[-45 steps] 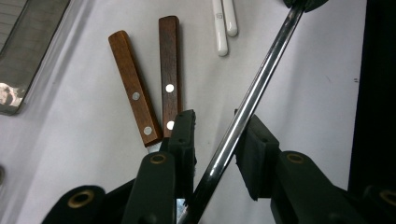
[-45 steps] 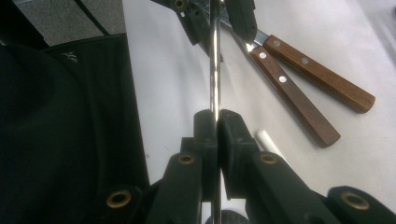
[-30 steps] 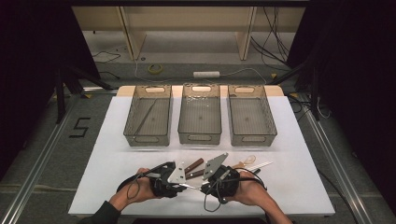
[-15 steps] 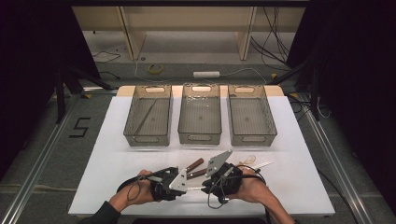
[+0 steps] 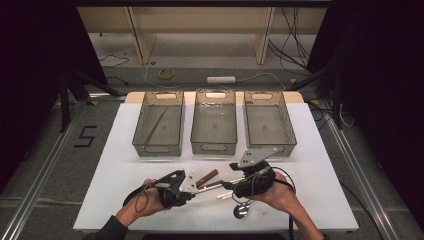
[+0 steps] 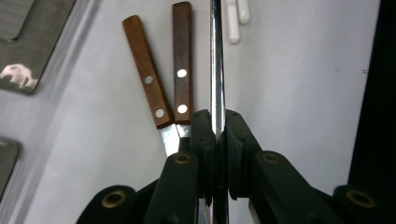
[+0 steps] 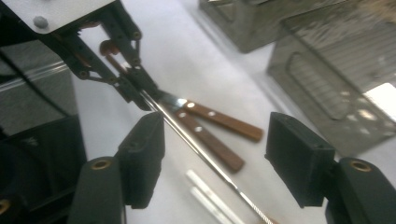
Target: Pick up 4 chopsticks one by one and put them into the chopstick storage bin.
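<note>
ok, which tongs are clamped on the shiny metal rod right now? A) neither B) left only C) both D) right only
B: in the left gripper view the left tongs pinch the metal rod, while in the right gripper view the right tongs stand wide, having just been opening, with the rod running between their pads untouched.

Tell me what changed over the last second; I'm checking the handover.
The right hand-held gripper has just been opening, releasing the shiny metal rod, and lifted slightly. The left hand-held gripper clamped onto that rod. The wooden-handled knives and three bins stayed put.
</note>
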Action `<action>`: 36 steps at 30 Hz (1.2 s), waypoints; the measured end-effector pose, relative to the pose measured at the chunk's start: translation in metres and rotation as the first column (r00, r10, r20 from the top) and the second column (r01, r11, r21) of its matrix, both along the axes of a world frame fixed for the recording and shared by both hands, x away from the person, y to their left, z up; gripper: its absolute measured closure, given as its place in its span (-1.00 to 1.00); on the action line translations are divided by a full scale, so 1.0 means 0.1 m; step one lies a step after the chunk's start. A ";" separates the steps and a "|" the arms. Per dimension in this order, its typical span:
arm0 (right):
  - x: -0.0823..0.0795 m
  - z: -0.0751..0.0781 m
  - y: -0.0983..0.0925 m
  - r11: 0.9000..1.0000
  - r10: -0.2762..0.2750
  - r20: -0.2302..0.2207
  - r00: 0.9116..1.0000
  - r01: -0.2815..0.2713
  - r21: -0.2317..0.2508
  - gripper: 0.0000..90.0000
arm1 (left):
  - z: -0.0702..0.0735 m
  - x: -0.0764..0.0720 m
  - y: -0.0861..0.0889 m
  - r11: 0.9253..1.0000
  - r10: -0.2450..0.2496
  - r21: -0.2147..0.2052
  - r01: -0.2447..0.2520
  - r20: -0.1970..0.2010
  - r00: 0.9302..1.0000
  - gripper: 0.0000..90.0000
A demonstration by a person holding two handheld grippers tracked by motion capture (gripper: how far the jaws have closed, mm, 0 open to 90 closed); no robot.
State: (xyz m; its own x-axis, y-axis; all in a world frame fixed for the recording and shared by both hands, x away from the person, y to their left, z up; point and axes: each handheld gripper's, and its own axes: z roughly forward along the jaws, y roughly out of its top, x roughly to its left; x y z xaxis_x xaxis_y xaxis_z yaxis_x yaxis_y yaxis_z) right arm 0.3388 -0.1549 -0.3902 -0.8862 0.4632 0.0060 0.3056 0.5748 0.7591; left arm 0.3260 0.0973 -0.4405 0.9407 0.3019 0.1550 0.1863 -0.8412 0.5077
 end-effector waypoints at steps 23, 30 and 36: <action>0.09 0.03 -0.70 0.993 -0.108 0.019 0.994 0.109 -0.041 -0.31 | 0.17 0.24 0.30 0.951 0.284 -0.122 -0.285 -0.026 0.958 0.85; 0.08 -0.09 -0.75 0.988 -0.110 0.018 0.994 0.111 -0.106 -0.32 | 0.28 0.33 0.42 0.915 0.364 -0.175 -0.363 -0.024 0.931 0.85; 0.06 -0.17 -0.74 0.985 -0.092 0.019 0.996 0.094 -0.142 -0.31 | 0.38 0.50 0.58 0.871 0.448 -0.207 -0.444 -0.030 0.893 0.85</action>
State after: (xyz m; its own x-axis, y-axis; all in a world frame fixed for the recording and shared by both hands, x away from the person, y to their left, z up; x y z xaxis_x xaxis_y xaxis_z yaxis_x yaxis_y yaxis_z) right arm 0.3448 -0.2287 -0.4067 -0.8390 0.5388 -0.0762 0.3539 0.6468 0.6756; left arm 0.3761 0.1554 -0.4029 0.6957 0.7157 0.0610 0.5062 -0.5488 0.6653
